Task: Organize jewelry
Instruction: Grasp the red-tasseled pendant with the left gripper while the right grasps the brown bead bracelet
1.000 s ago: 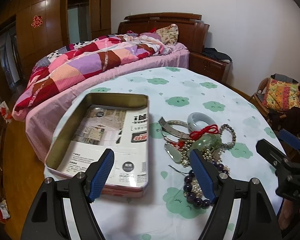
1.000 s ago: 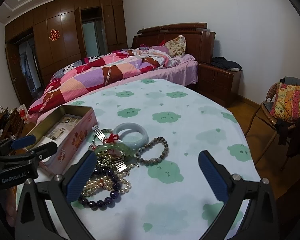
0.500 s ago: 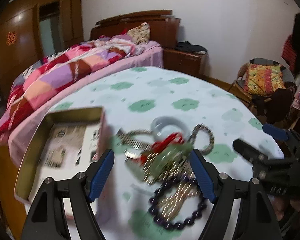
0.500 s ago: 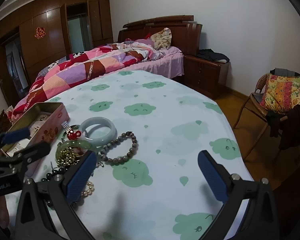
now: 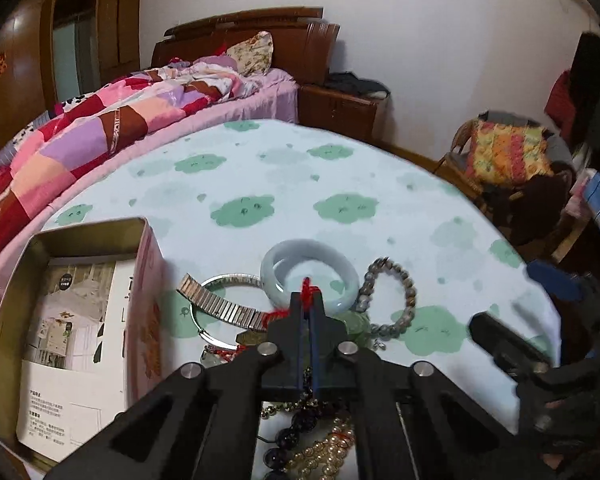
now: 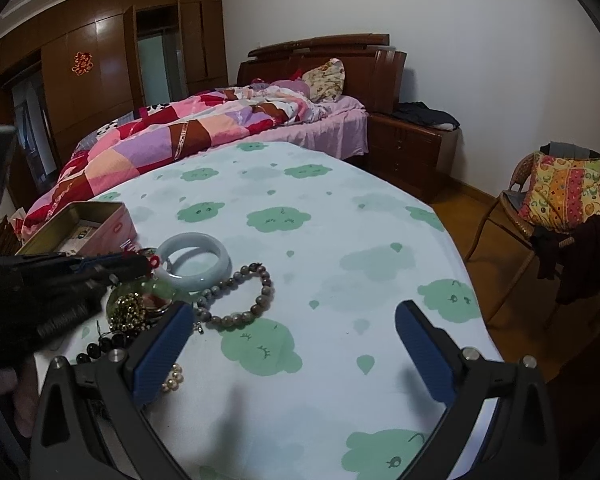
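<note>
Left tool (image 5: 309,312) pinched closed on red cord (image 5: 307,289) in the jewelry pile (image 5: 312,364), tin (image 5: 80,232) just to its left on surface; right tool (image 6: 294,344) wide open, empty, farther off.

On the surface (image 6: 340,240) lay one pale jade bangle (image 5: 310,271), one grey stone bead bracelet (image 5: 392,300), one metal stretch watch band (image 5: 220,306), one dark purple bead strand (image 5: 296,432), one pearl strand (image 5: 324,456) and one green jade pendant (image 5: 354,326) on one red cord (image 5: 308,288). One open tin box (image 5: 20,280) stood beside them, holding one printed leaflet (image 5: 72,340). Two tools were in view: one left tool (image 5: 308,308) and one right tool (image 6: 292,344). Exact counts in the tangled part of the pile could not be told.
</note>
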